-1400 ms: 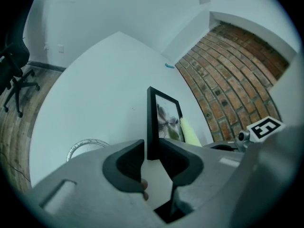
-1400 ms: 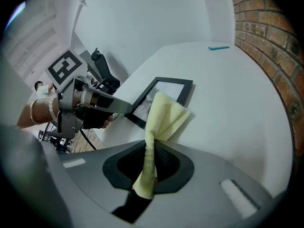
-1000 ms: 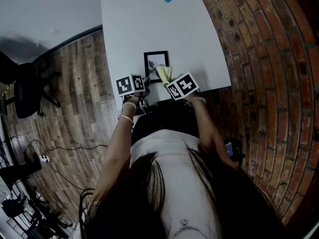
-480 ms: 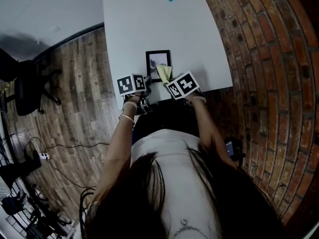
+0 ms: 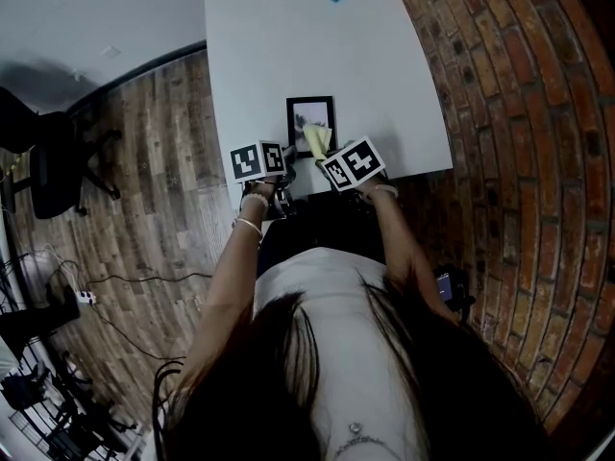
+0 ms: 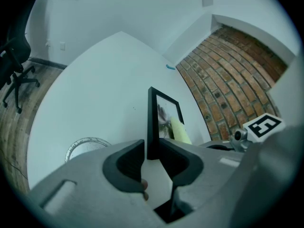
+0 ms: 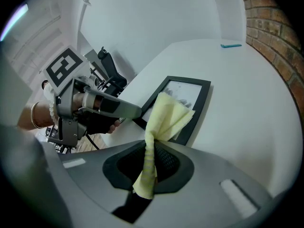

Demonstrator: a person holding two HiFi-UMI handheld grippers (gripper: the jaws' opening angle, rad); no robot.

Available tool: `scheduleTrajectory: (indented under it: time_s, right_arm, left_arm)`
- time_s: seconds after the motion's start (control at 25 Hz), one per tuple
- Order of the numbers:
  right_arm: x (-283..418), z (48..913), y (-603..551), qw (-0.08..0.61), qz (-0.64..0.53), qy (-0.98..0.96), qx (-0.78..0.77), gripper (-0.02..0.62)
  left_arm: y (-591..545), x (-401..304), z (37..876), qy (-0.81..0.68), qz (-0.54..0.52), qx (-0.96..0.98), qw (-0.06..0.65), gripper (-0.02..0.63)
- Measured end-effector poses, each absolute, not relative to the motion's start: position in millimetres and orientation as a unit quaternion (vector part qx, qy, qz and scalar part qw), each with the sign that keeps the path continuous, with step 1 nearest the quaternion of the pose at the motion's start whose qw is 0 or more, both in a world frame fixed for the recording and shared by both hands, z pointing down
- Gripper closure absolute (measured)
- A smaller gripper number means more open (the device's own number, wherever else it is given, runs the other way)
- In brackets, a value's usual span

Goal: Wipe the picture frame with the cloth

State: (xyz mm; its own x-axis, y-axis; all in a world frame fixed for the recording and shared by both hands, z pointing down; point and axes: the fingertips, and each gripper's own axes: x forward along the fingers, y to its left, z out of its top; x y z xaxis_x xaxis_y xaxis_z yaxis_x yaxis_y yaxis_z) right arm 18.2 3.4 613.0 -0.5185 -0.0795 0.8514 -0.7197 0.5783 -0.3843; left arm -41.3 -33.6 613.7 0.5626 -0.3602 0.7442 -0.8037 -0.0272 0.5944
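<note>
Sitting on a white table (image 5: 288,46), the black rectangular picture frame (image 7: 183,91) was clamped edge-on by the left gripper (image 6: 151,148), pale yellow cloth (image 7: 166,120) pinched tight in the right gripper (image 7: 153,158).

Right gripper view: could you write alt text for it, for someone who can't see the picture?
The right gripper pinches a yellow cloth between its jaws, the cloth's loose end fanning out over the near edge of a black picture frame on a white table. At left, the left gripper grips the frame's near corner.
</note>
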Motion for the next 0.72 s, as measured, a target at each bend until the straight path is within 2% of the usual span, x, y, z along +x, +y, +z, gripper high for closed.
scheduleTrajectory:
  time_s: [0.72]
  right_arm:
    - [6.1, 612.7, 2.3, 0.421, 0.389, -0.786, 0.232, 0.559]
  left_arm:
    - [-34.7, -40.7, 613.8, -0.407, 0.176, 0.691, 0.570, 0.517]
